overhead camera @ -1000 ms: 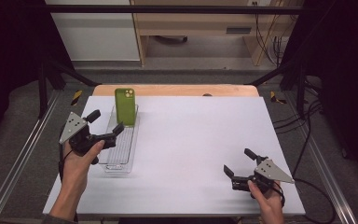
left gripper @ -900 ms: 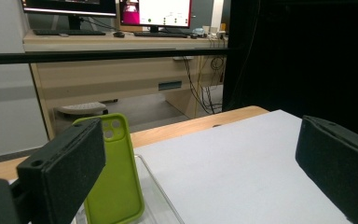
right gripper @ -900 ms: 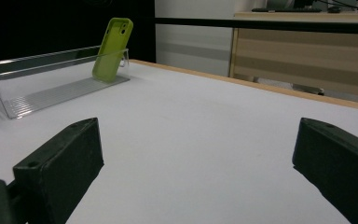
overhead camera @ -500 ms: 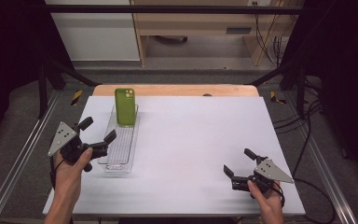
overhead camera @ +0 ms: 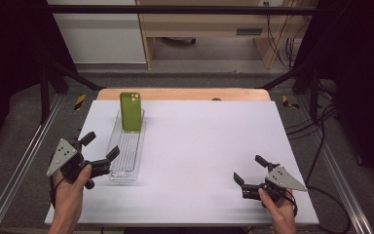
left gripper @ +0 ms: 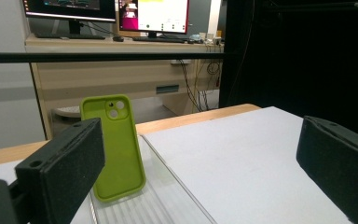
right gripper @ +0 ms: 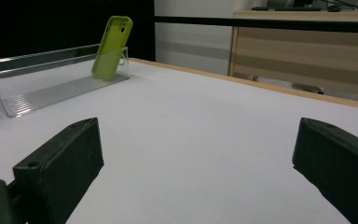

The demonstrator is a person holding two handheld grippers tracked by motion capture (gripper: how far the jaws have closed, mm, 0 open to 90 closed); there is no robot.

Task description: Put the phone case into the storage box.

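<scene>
A green phone case (overhead camera: 131, 111) (left gripper: 115, 147) (right gripper: 112, 45) stands tilted against the far end wall of a long clear plastic tray (overhead camera: 125, 146) (right gripper: 46, 84) on the left of the white table. My left gripper (overhead camera: 99, 149) (left gripper: 200, 177) is open at the tray's near left corner, jaws empty and pointing toward the case. Low on the table's near right stands my right gripper (overhead camera: 250, 169) (right gripper: 196, 172), open and empty, pointing across the table toward the tray.
The white table (overhead camera: 209, 146) has a wooden strip (overhead camera: 185, 94) along its far edge. Metal frame rails (overhead camera: 24, 161) run down both sides. Behind stand a wooden desk (left gripper: 121, 79) with monitors (left gripper: 163, 14) and hanging cables (overhead camera: 282, 44).
My left gripper has drawn back toward the near left, away from over the tray's middle to its near corner. The right gripper has stayed still.
</scene>
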